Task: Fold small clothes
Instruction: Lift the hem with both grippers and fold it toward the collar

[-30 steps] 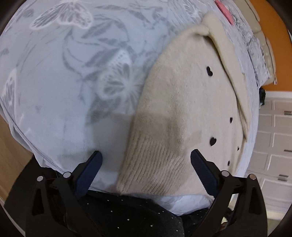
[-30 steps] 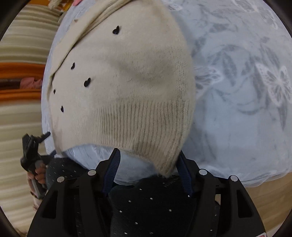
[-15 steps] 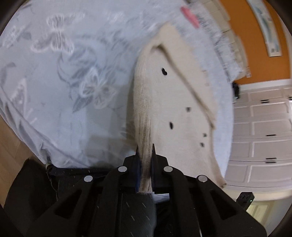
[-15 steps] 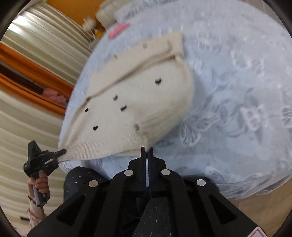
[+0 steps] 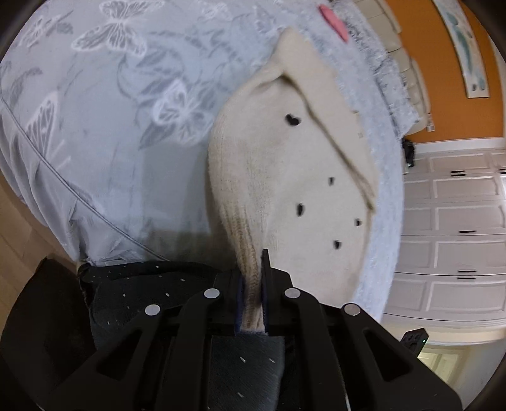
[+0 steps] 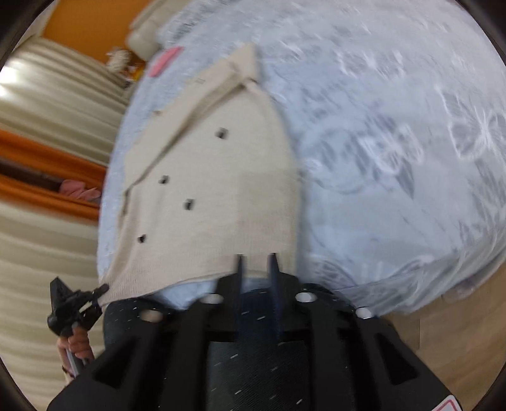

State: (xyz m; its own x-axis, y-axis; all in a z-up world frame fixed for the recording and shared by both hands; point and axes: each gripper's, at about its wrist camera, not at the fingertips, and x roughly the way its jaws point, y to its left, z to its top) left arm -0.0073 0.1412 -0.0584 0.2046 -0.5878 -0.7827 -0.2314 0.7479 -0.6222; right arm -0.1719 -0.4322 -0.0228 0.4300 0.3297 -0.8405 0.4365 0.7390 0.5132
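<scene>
Since a second ago both claws have closed on the hem and lifted. Left claw (image 5: pixel 251 284) is clamped on the ribbed hem of the cream knit sweater with black hearts (image 5: pixel 303 177), raising that corner for folding. Sweater lies on the pale blue butterfly-print bed (image 5: pixel 104 132). Right claw (image 6: pixel 256 262) is opening; hem behind its tips, apparently not gripped.

A home bedroom: butterfly-print bedspread (image 5: pixel 120 132), white panelled wardrobe doors (image 5: pixel 455 227), striped curtains (image 6: pixel 47 240)

Sweater (image 5: pixel 294 177) lies on the bed (image 5: pixel 104 132), at its near edge. Small flat item (image 5: pixel 333 20) lies on the bed beyond the sweater.
</scene>
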